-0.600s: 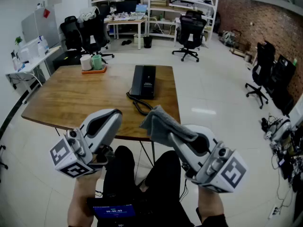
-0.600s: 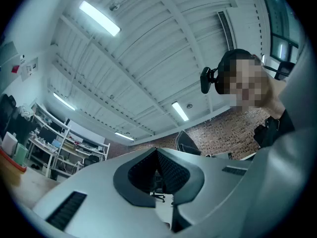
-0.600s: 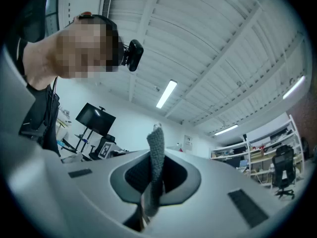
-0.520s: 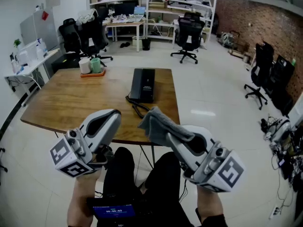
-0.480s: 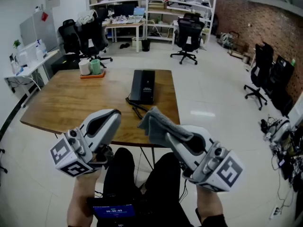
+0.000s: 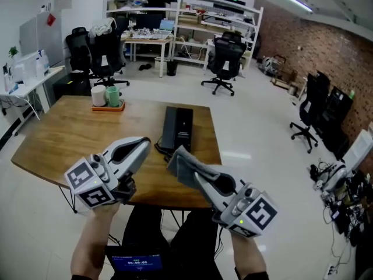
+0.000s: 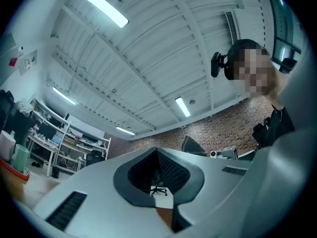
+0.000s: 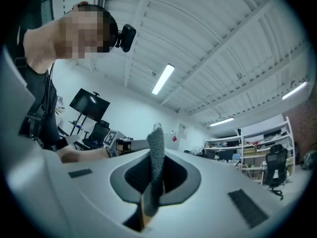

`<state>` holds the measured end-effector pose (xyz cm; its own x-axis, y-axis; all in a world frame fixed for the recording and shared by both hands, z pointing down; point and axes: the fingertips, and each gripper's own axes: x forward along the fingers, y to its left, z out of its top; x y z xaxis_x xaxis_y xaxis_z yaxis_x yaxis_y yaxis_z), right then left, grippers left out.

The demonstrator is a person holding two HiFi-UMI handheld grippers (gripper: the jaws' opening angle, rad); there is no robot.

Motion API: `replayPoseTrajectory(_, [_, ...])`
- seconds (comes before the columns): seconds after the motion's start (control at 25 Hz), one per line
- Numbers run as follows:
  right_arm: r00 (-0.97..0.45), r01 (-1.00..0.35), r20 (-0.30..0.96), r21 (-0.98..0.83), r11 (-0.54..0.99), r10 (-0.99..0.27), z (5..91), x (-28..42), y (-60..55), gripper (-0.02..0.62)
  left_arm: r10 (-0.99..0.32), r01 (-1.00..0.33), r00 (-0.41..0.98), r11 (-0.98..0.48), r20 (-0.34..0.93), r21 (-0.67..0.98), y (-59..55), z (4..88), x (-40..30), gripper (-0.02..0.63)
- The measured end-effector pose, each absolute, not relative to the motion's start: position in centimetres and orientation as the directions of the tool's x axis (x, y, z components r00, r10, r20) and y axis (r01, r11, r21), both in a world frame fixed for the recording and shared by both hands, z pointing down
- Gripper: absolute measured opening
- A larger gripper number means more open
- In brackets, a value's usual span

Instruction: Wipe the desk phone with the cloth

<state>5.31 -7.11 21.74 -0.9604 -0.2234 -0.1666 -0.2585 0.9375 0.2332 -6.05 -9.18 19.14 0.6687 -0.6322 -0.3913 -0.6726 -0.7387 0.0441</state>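
1. My right gripper (image 6: pixel 201 179) is clamped on the grey cloth (image 6: pixel 182 165), which sticks out past its jaws over the near edge of the wooden table (image 6: pixel 64 139).
2. My left gripper (image 6: pixel 141 143) has its jaws pressed together on nothing.
3. The black desk phone (image 6: pixel 177 127) lies on the table just beyond both grippers, untouched.
4. An orange tray (image 6: pixel 108 107) holding cups sits at the far left.
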Motion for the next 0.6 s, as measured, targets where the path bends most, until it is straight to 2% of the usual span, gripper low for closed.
replayPoseTrajectory(0.12, [-0.957, -0.282, -0.141, 0.242, 0.928, -0.254, 22.1, 3.3, -9.9, 0.026, -0.654, -0.682, 0.673, -0.729, -0.346, 0.053, -13.4, 20.9, -8.1, -0.005])
replayPoseTrajectory(0.32, [-0.930, -0.354, -0.021, 0.311, 0.882, -0.366, 23.2, 0.7, -17.1, 0.026, -0.705, -0.711, 0.654, -0.697, -0.274, 0.095, -22.0, 23.9, -12.2, -0.005])
replayPoseTrajectory(0.6, [-0.879, -0.388, 0.141, 0.343, 0.855, -0.456, 25.5, -2.2, -25.6, 0.026, -0.735, -0.731, 0.663, -0.676, -0.140, 0.091, -30.2, 27.9, -13.7, -0.005])
